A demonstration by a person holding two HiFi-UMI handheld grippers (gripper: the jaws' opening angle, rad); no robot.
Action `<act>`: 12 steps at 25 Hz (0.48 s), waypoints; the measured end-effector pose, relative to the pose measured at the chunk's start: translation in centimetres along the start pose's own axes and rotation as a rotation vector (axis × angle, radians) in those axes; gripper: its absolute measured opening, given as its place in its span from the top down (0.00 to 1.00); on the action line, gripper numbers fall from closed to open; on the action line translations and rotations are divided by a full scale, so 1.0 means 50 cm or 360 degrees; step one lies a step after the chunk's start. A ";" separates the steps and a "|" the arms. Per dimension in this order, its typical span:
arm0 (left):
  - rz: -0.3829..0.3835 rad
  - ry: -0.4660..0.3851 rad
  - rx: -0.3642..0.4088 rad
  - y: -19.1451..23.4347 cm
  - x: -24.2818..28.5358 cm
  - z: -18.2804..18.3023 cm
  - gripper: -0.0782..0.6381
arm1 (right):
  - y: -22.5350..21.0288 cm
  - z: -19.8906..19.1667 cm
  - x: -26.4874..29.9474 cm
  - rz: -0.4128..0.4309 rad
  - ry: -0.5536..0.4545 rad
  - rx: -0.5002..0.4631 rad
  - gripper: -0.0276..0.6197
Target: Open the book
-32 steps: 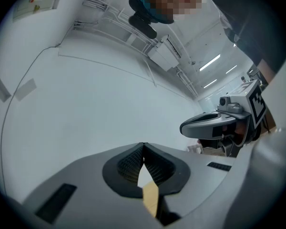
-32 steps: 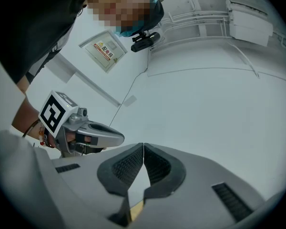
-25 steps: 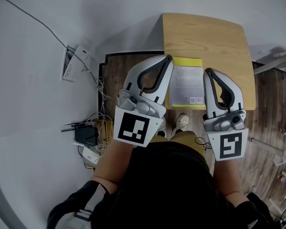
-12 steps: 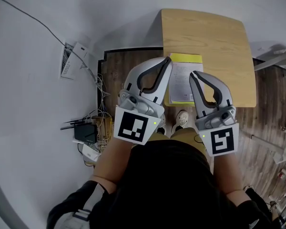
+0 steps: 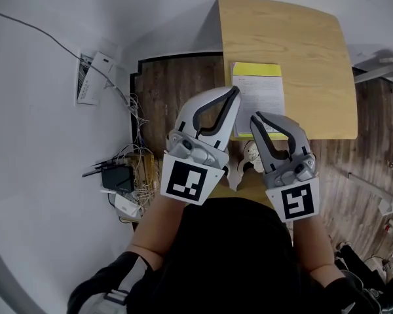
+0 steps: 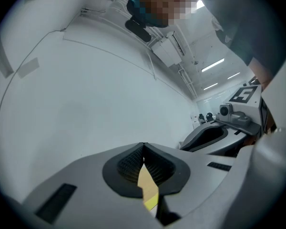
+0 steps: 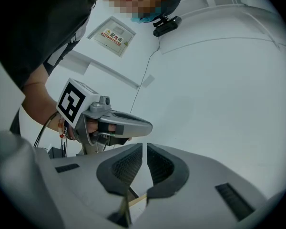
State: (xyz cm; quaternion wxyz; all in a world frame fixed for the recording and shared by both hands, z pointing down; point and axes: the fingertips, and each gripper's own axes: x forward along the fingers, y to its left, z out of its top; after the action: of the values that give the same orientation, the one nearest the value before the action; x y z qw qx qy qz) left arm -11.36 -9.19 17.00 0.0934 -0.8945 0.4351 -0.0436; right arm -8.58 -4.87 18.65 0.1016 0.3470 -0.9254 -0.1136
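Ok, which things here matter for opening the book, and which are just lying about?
For the job:
- closed white-and-yellow paperback book
- light wooden table that it lies on
- left tool and right tool, both shut, holding nothing

Lying about:
- black router on the floor
- tangled cables beside it
- white wall-mounted box

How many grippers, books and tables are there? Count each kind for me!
Grippers: 2 (left gripper, right gripper)
Books: 1 (book, lying on the table)
Tables: 1 (table, wooden)
Total: 4
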 end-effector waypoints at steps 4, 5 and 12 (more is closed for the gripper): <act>-0.0018 0.0022 -0.0022 -0.011 0.001 -0.035 0.88 | 0.022 -0.039 0.003 0.0020 0.0054 0.0031 0.91; -0.0023 0.0031 -0.0024 -0.013 0.002 -0.047 0.88 | 0.028 -0.050 0.005 0.0030 0.0067 0.0028 0.91; -0.0106 0.0100 -0.0050 -0.045 -0.004 -0.110 0.88 | 0.072 -0.128 0.013 0.0105 0.0185 0.0063 0.79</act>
State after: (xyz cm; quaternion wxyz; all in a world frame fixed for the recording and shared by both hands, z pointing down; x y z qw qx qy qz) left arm -10.63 -8.39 22.85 0.0643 -0.9080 0.4083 -0.0681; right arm -9.59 -3.54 25.85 0.1518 0.3243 -0.9310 -0.0715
